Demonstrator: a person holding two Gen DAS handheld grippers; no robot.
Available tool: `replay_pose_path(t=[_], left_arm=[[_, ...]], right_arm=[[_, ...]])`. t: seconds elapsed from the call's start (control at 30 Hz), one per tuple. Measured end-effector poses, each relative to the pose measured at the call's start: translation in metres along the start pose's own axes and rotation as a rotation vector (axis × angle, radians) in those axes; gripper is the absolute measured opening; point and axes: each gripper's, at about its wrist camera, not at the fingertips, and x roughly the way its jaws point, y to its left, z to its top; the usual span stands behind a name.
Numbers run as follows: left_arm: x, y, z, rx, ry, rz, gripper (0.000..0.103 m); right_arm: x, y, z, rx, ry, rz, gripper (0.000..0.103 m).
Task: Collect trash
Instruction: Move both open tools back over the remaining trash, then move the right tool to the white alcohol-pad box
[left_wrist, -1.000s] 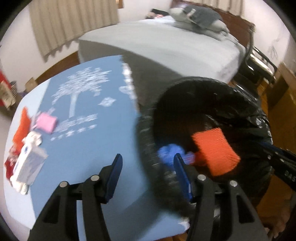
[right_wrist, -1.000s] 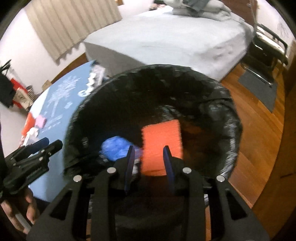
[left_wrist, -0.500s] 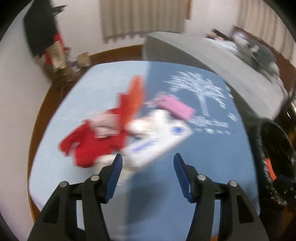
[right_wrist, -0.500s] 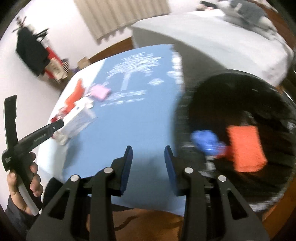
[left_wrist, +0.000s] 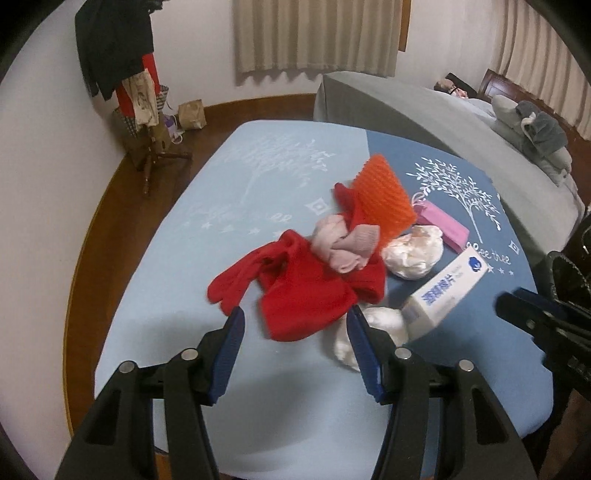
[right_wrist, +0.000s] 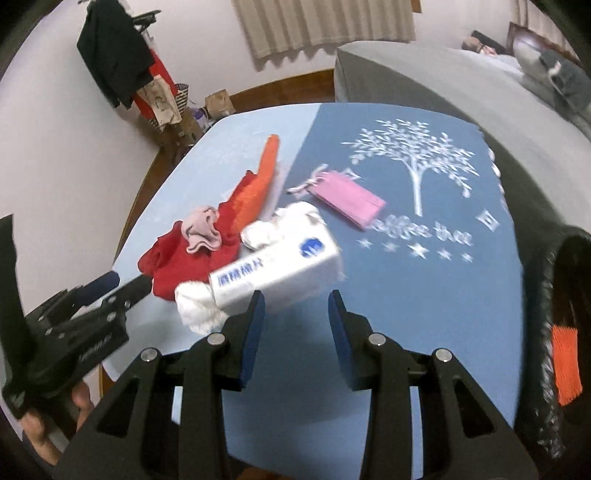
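- The left gripper (left_wrist: 295, 328) hangs with its blue-padded fingers (left_wrist: 231, 343) spread wide and nothing between them; the crumpled red cloth garment (left_wrist: 303, 295) lies just beyond the fingertips, a little ahead of the gap.
- The right gripper (right_wrist: 293, 314) has its fingers moderately parted and empty. The white rectangular carton with blue print (right_wrist: 277, 273) lies just ahead of its left fingertip, its long axis slanting across the line of the fingers, from near-left to far-right.
- The right gripper looks nearer to the carton, the left to the red garment and the crumpled white tissue wad (left_wrist: 384, 325) beside its right fingertip.
- Farther beyond the fingers: a pink flat pouch (right_wrist: 347, 199), an orange ribbed sponge-like pad (left_wrist: 384, 195) and a pale pink balled sock (left_wrist: 343, 243), all on the blue tree-printed tablecloth (right_wrist: 406, 288).
- The black-lined trash bin (right_wrist: 550, 332) sits well off to the right of the right fingers, an orange piece already inside.
- A second ago both cameras looked into that bin; now both face the pile on the table, with finger spacing nearly unchanged.
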Motion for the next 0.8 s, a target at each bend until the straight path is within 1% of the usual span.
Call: replay_pose_path(t=[0.13, 0.23, 0.27, 0.3, 0.37, 0.43, 0.5, 0.57, 0.6, 0.67, 0.73, 0.8], left_arm=[[0.007, 0.006, -0.005, 0.001, 0.013, -0.017, 0.057], [0.01, 0.004, -0.007, 0.01, 0.019, -0.024, 0.057], [0.011, 0.004, -0.008, 0.007, 0.023, -0.031, 0.057], [0.012, 0.003, -0.009, 0.006, 0.026, -0.036, 0.057], [0.016, 0.0, -0.011, 0.008, 0.036, -0.041, 0.057], [0.018, -0.004, -0.015, 0.013, 0.046, -0.05, 0.057], [0.02, -0.008, -0.017, 0.018, 0.052, -0.056, 0.057], [0.019, -0.014, -0.019, 0.026, 0.055, -0.059, 0.057], [0.019, -0.017, -0.02, 0.03, 0.058, -0.06, 0.057], [0.019, -0.021, -0.021, 0.034, 0.061, -0.059, 0.057], [0.018, -0.023, -0.021, 0.043, 0.06, -0.056, 0.057], [0.019, -0.024, -0.019, 0.043, 0.061, -0.054, 0.057]], right_arm=[[0.019, 0.009, 0.01, 0.002, 0.007, -0.02, 0.036], [0.033, 0.012, 0.013, -0.006, 0.037, -0.04, 0.036], [0.035, 0.011, 0.012, -0.007, 0.039, -0.035, 0.038], [0.035, 0.01, 0.01, -0.013, 0.034, -0.043, 0.043], [0.032, 0.005, 0.007, -0.022, 0.035, -0.054, 0.044], [0.028, -0.005, 0.003, -0.011, 0.034, -0.061, 0.051], [0.024, -0.022, -0.003, 0.0, 0.034, -0.085, 0.054], [0.028, -0.038, -0.008, 0.016, 0.064, -0.14, 0.048], [0.033, -0.051, -0.011, 0.04, 0.094, -0.151, 0.042], [0.037, -0.067, -0.015, 0.089, 0.118, -0.158, 0.04], [0.03, -0.07, -0.019, 0.102, 0.108, -0.134, 0.04], [0.019, -0.055, -0.022, 0.063, 0.084, -0.093, 0.04]])
